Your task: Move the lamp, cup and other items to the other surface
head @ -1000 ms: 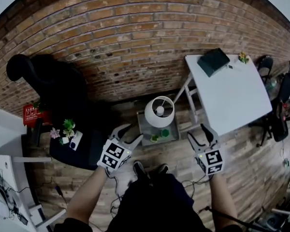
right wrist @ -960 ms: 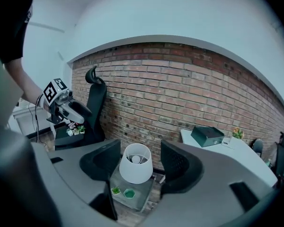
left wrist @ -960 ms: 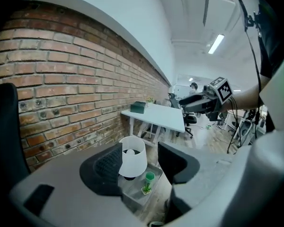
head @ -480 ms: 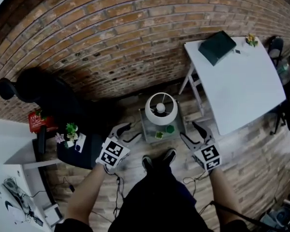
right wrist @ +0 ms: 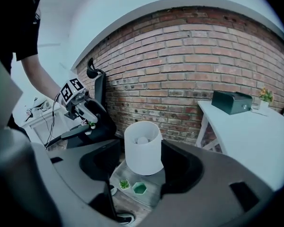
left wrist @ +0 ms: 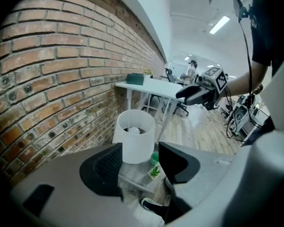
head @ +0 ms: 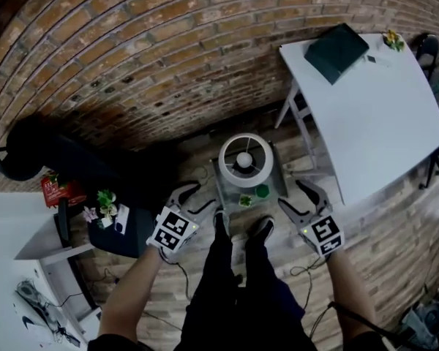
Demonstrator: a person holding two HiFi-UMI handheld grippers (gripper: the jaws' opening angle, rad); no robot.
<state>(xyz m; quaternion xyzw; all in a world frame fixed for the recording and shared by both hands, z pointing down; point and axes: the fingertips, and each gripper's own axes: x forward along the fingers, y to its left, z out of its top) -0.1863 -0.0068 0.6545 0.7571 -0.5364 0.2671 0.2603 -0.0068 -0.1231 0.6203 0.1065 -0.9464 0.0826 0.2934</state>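
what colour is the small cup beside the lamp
The cup is green, clearest in the right gripper view.

left hand-held gripper: jaws apart, empty | lamp: beyond, on low table

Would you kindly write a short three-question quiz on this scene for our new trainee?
1. True or false: the left gripper and the right gripper both stand open, holding nothing.
2. Which stands beside the green cup on the low table? A) small plant B) book C) bottle
3. Fill in: the dark box lies on the ___ table.
Key: 1 true; 2 A; 3 white.
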